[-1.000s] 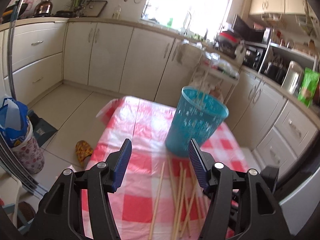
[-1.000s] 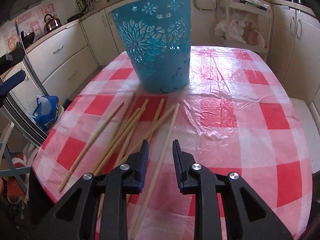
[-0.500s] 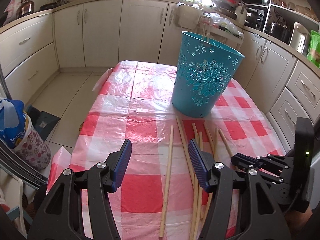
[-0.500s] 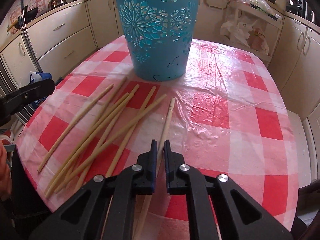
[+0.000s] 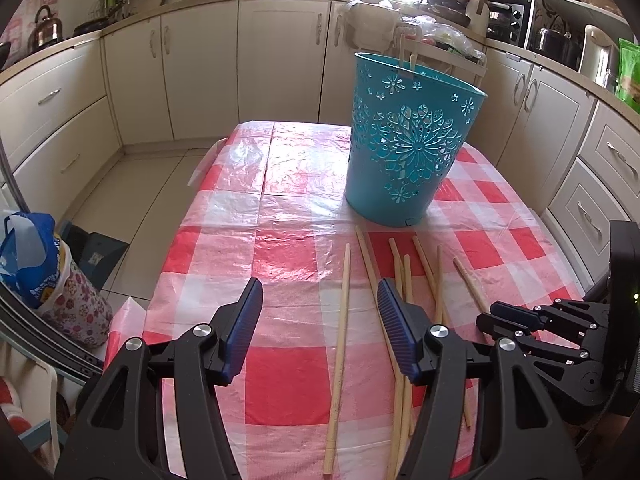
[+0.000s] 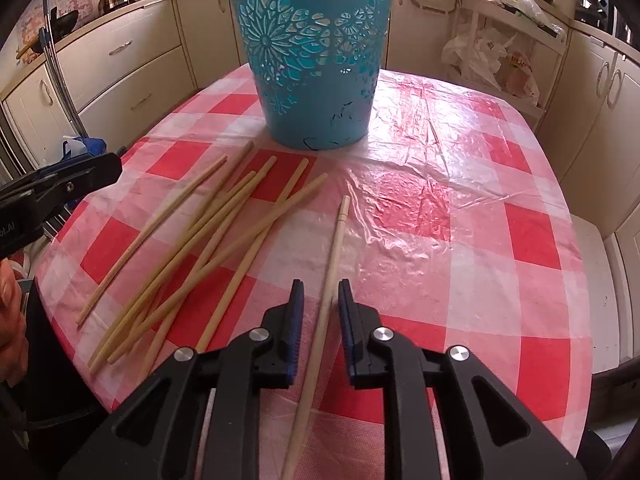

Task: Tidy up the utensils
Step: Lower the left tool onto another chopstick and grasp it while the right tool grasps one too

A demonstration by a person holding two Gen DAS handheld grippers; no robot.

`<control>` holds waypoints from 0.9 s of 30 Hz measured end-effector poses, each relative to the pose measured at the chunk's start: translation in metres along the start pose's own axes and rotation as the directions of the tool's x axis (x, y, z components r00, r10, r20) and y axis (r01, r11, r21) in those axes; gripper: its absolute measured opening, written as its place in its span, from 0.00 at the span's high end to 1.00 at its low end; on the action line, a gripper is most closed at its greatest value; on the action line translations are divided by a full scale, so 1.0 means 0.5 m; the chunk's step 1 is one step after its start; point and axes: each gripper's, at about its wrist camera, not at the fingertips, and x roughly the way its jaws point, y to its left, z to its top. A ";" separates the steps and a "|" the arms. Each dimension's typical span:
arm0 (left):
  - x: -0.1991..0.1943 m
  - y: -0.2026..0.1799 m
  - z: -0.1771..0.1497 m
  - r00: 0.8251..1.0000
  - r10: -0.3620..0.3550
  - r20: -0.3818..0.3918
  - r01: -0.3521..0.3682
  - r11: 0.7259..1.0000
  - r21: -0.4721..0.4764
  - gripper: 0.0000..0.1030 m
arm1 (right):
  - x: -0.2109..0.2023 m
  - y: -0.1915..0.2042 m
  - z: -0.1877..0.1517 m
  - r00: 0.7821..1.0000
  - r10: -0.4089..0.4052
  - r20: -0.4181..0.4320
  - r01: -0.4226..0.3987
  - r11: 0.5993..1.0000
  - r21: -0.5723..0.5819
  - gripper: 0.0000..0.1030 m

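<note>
Your right gripper [image 6: 319,312], nearly shut half a second ago, now gapes around the lone chopstick [image 6: 335,248] lying before the bin [image 6: 310,52]. Your left gripper [image 5: 318,320] stays wide open, empty. Checked tablecloth [image 6: 500,240], cream cabinets [image 5: 280,60].

Pale wooden chopsticks [image 6: 208,236] lie scattered flat just before the upright teal perforated bucket [image 6: 312,56]; one chopstick [image 6: 326,280] apart, rightmost.

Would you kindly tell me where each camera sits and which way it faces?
Left wrist: on the left hand-held gripper, looking along the table at the blue basket; the right hand-held gripper shows.
Right wrist: on the right hand-held gripper, jaws either side of one chopstick; the left hand-held gripper's tip shows.
Shared: basket, loose chopsticks.
</note>
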 end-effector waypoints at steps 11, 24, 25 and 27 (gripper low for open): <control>0.017 0.002 -0.007 1.000 0.010 -0.022 -0.010 1.000 0.001 0.45 | 0.011 0.002 0.011 1.000 -0.010 0.015 0.010 1.000 -0.001 0.79; 0.043 0.007 -0.017 0.998 0.024 -0.061 -0.024 1.000 0.000 0.44 | 0.013 0.003 0.013 1.000 -0.011 0.019 0.011 1.000 -0.012 0.80; 0.046 0.008 -0.018 0.997 0.025 -0.066 -0.025 1.000 -0.002 0.44 | 0.013 0.003 0.013 1.000 -0.010 0.019 0.010 1.000 -0.013 0.81; 0.053 0.012 -0.021 0.997 0.023 -0.078 -0.024 1.000 -0.008 0.44 | 0.012 0.002 0.012 1.000 -0.006 0.018 0.007 1.000 -0.014 0.82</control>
